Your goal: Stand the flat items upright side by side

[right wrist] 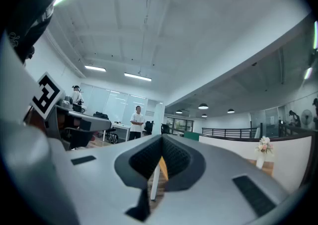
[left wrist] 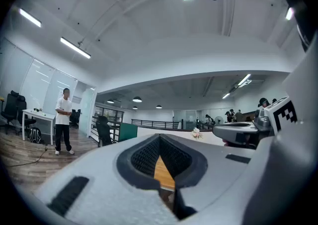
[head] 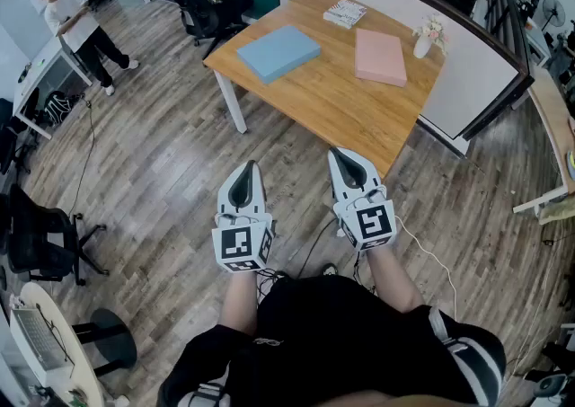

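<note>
Blue slab (head: 278, 52), pink slab (head: 381, 57) lie flat; print on small booklet (head: 345, 13) illegible.

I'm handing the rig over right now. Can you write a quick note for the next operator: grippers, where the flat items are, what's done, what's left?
Left hand-held gripper: shut, empty, held over the floor short of the table.
Right hand-held gripper: shut, empty, beside it near the table's near corner.
Items: blue flat item, pink flat item and patterned book all lie flat on the table, apart from each other. A flower vase stands by the pink one.
Done: nothing stood up yet.
Left: step up to the table and stand all three upright, side by side.
</note>
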Demonstrator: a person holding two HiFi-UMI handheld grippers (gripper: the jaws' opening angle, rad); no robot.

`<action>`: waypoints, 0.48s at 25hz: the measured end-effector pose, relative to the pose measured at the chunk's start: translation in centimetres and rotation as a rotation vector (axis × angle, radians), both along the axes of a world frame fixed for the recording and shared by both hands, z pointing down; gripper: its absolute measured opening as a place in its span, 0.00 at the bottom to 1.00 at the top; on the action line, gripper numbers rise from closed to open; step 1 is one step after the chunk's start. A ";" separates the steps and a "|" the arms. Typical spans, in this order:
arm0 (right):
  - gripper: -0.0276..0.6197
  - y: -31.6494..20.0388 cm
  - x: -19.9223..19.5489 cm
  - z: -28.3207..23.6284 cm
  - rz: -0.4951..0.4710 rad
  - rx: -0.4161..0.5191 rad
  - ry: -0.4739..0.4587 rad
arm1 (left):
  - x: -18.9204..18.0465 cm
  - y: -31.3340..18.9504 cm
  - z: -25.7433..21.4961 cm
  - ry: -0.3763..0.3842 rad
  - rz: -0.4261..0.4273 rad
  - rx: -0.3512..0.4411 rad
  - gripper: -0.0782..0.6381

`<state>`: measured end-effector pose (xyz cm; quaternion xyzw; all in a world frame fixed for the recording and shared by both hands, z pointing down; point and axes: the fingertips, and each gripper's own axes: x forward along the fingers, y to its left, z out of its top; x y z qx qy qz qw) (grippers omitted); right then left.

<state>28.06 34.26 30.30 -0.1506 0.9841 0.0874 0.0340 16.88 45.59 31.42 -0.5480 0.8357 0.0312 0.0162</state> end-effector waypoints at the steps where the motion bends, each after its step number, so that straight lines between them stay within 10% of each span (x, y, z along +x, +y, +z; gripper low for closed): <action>1: 0.05 0.1 -0.2 0.2 0.000 -0.003 0.001 | -0.2 0.1 0.1 0.000 0.000 -0.003 0.11; 12: 0.08 1.8 -1.0 1.6 -0.013 -0.034 -0.001 | -1.0 2.1 2.3 0.039 0.027 -0.036 0.11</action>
